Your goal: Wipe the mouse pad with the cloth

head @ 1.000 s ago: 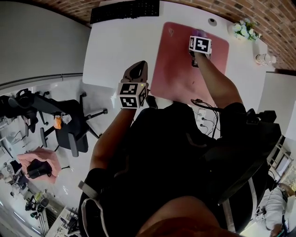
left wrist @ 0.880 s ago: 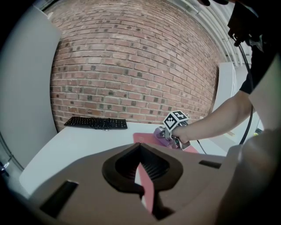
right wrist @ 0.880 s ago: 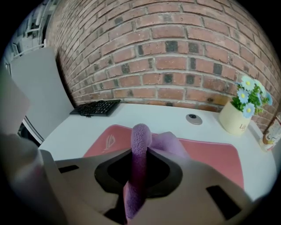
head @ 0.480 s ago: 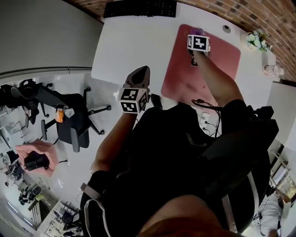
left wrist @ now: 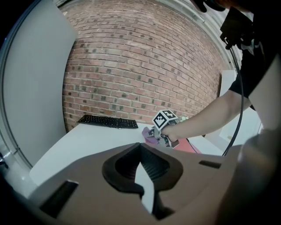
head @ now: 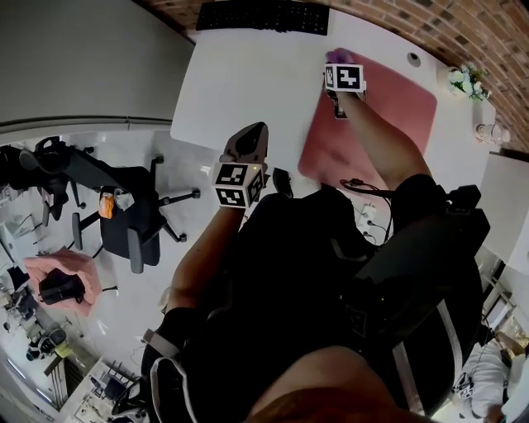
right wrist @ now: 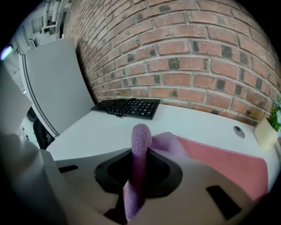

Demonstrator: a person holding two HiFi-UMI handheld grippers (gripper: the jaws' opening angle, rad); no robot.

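A pink mouse pad [head: 388,107] lies on the white table [head: 248,74]. My right gripper [head: 341,66] is at the pad's far left corner, shut on a purple cloth [head: 337,55]. In the right gripper view the cloth [right wrist: 141,140] stands pinched between the jaws of that gripper [right wrist: 139,154], and its loose part lies on the pad [right wrist: 228,167]. My left gripper [head: 257,129] hovers at the table's near left edge, shut, holding nothing. Its own view shows its tips [left wrist: 141,165] and, beyond them, the right gripper [left wrist: 154,132] with the cloth [left wrist: 148,132].
A black keyboard [head: 264,15] lies along the far edge by the brick wall. A small plant [head: 464,81] and a glass [head: 489,130] stand to the right of the pad. An office chair [head: 124,223] stands on the floor to the left. Cables [head: 364,186] hang at the near edge.
My right gripper has slid the cloth leftward along the pad's far edge to its left corner. The left gripper has stayed near the table's front edge.
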